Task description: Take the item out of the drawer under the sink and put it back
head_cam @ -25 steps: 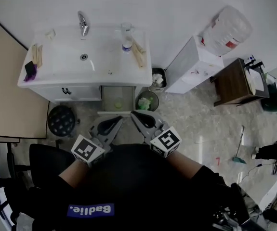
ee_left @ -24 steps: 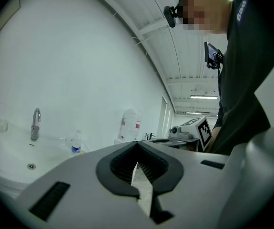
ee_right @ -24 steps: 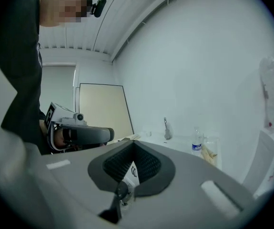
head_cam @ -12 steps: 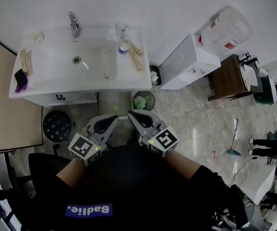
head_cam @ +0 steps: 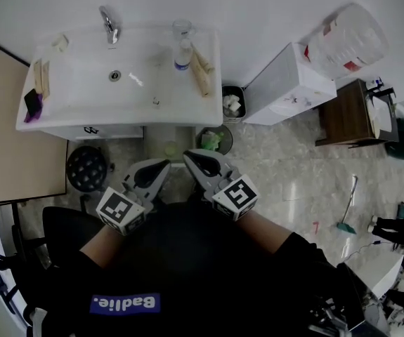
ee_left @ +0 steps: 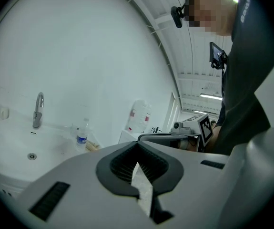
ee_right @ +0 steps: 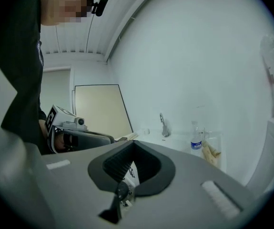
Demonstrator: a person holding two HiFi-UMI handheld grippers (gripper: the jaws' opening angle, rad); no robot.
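Head view, sink (head_cam: 82, 90): white, at the top against the wall; faucet (head_cam: 105, 21) at its back edge, bottle (head_cam: 181, 56) with a blue label near its right end.
Head view, drawer (head_cam: 158, 135): pulled out from under the right part of the sink, toward the person.
Head view, green item (head_cam: 171, 149): small and pale, lying inside the open drawer; too small to tell more.
Head view, left gripper (head_cam: 161, 167): held in front of the body, tips near the drawer's front edge; 2 jaws drawn together, nothing in them.
Head view, right gripper (head_cam: 190, 157): just beside the left gripper, angled inward, tips also near the drawer front; 2 jaws together, empty.
Head view, floor: black stool (head_cam: 88, 168) left of the drawer, round bin (head_cam: 216, 140) with greenish contents right of it.
Left gripper view, jaws: closed on each other, only a thin pale sliver between the dark pads, nothing held.
Left gripper view, beyond: sink, faucet and bottle at left, water jug (ee_left: 139, 116) farther back, right gripper alongside at right.
Right gripper view, jaws: pressed together, nothing between the pads.
Right gripper view, beyond: left gripper alongside at left, faucet and bottle past the tips, beige panel (ee_right: 101, 109) on the far wall.
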